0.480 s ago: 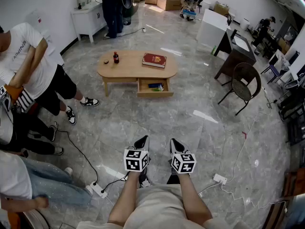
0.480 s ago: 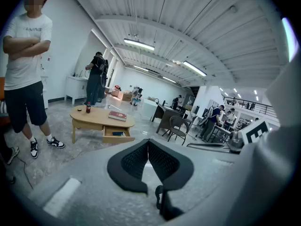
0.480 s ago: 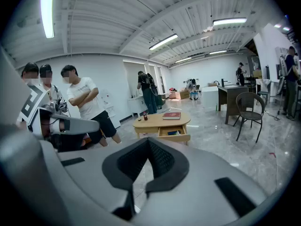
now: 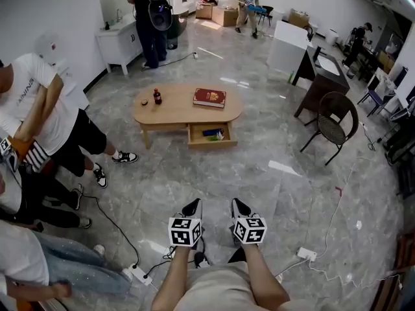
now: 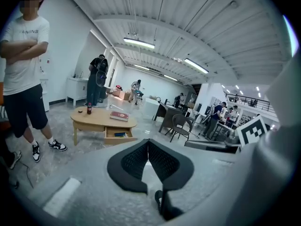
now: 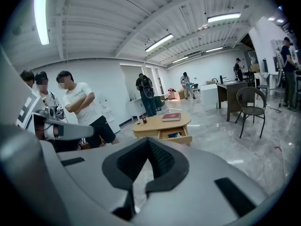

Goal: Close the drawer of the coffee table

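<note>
Nothing of the task is done yet. The oval light-wood coffee table (image 4: 178,107), upper centre of the head view, has its wooden drawer (image 4: 209,135) pulled out, well apart from both grippers. At bottom centre, the left gripper (image 4: 193,207) has its jaws clenched on nothing; the right gripper (image 4: 238,206) is likewise clenched and empty.

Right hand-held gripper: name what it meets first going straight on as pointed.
Nothing near: the right hand-held gripper faces floor, lined up with the open drawer of the coffee table. Angled down, it likely meets floor first; depth unclear.
</note>
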`<state>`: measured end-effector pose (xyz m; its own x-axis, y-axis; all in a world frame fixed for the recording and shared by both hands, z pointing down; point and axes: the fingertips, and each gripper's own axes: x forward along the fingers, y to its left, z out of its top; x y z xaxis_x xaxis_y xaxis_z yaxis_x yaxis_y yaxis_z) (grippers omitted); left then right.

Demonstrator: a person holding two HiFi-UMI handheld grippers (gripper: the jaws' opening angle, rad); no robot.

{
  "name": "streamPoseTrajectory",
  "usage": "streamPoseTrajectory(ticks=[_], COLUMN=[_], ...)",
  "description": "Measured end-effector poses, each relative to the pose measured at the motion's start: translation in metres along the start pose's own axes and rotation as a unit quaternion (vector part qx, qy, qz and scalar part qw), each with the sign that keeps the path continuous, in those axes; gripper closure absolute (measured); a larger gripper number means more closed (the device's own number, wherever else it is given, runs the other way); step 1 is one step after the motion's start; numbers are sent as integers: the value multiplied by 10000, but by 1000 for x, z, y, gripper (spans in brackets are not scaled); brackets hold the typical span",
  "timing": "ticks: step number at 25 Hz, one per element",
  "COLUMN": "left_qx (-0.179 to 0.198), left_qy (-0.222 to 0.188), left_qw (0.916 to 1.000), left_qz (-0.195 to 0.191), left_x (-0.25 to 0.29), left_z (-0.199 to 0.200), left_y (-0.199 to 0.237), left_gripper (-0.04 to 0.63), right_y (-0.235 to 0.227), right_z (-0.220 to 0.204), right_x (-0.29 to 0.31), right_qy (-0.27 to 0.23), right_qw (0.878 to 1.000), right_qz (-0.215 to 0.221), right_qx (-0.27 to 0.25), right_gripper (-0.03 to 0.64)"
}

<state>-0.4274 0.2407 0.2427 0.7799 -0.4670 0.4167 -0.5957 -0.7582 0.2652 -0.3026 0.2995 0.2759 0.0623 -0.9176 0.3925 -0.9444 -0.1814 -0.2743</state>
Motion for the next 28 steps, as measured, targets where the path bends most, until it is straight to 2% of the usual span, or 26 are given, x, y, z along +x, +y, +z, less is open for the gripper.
streamPoseTrajectory(ticks=[4, 10, 16, 23, 28], left_qx=[51, -84, -62, -131, -163], left_qy=[101, 35, 37, -107, -110], left_qw=[9999, 9999, 9998, 9976, 9959], left_qz=[26, 113, 172, 672, 888], left_x=[25, 72, 123, 168, 204], left_z=[4, 31, 56, 91, 105], left_y=[1, -4, -21, -28, -41], left_gripper=[586, 586, 586, 586, 586], right_y=[-19, -56, -98, -140, -172], right_z=[9, 43, 87, 127, 145], right_x=[15, 45, 81, 116, 133], right_qy=[-108, -154, -261, -273, -206], right_qw=[9994, 9987, 9972, 9939, 9907], right_qz=[80, 221, 509, 960, 1294], right_qx=[334, 438, 473, 477, 368], right_gripper=[601, 601, 601, 601, 600])
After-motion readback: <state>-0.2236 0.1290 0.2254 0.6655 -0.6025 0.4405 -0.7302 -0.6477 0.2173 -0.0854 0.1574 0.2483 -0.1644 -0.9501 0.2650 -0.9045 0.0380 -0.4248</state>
